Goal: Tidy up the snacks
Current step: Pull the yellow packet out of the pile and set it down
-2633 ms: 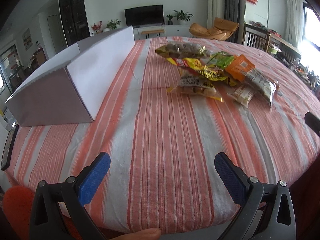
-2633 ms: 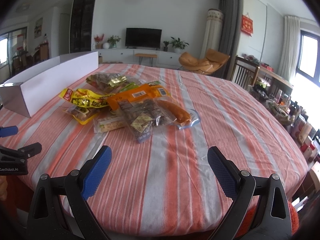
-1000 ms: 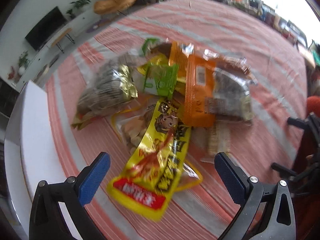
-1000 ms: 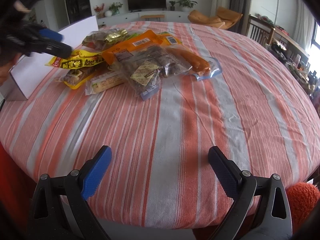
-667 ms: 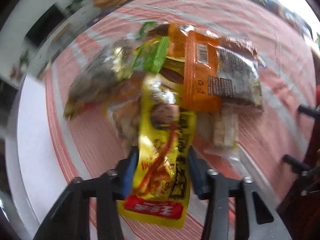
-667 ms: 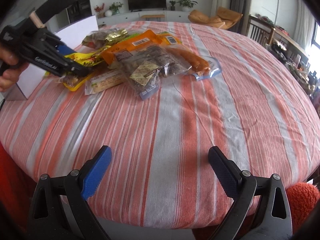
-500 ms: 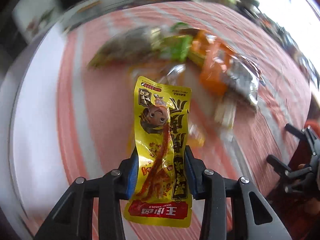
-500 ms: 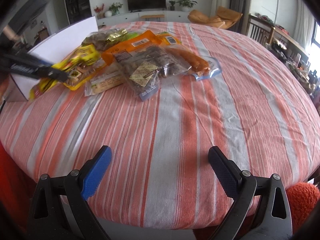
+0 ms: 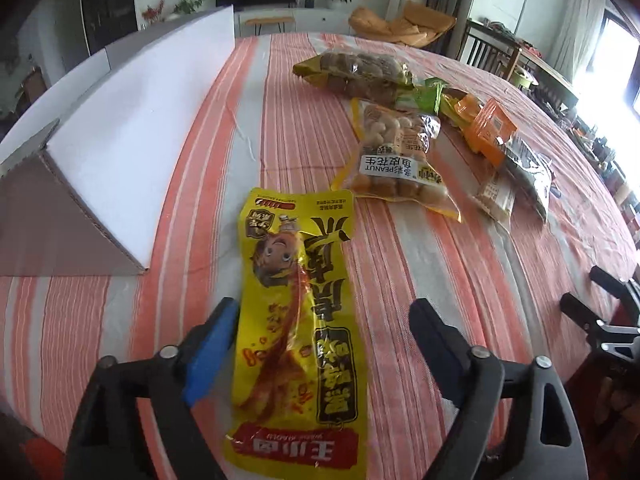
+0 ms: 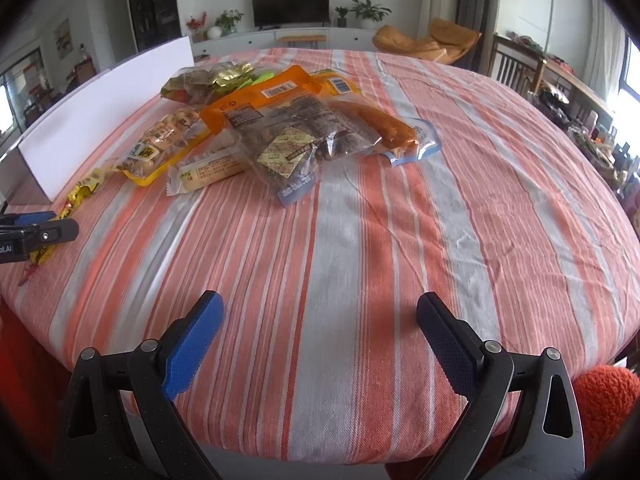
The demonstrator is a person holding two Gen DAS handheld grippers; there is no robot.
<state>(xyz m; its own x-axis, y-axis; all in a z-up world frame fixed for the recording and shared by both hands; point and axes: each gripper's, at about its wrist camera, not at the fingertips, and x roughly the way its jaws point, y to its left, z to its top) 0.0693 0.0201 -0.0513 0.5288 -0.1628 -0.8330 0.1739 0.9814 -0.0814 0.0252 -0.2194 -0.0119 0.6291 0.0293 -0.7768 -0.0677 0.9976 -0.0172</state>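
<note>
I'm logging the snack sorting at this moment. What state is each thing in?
Left claw: open, jaws just widened, the packet between them but not pressed.
Right claw: open, nothing between its jaws.
Yellow packet: sealed, lying flat, apart from the pile.
Peanut bag: sealed, flat on the cloth.
Orange pouch: sealed, lying across other snacks in the pile.
Cardboard box: flap folded outward; inside not visible.

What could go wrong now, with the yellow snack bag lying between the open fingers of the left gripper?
1. The left gripper has just been opening; the yellow snack bag lies between its jaws near the table edge, and may slide off if nudged.
2. The bag lies beside the white box, not in it, so it may need a new grasp.
3. The snack pile overlaps; pulling one bag could drag others.
</note>
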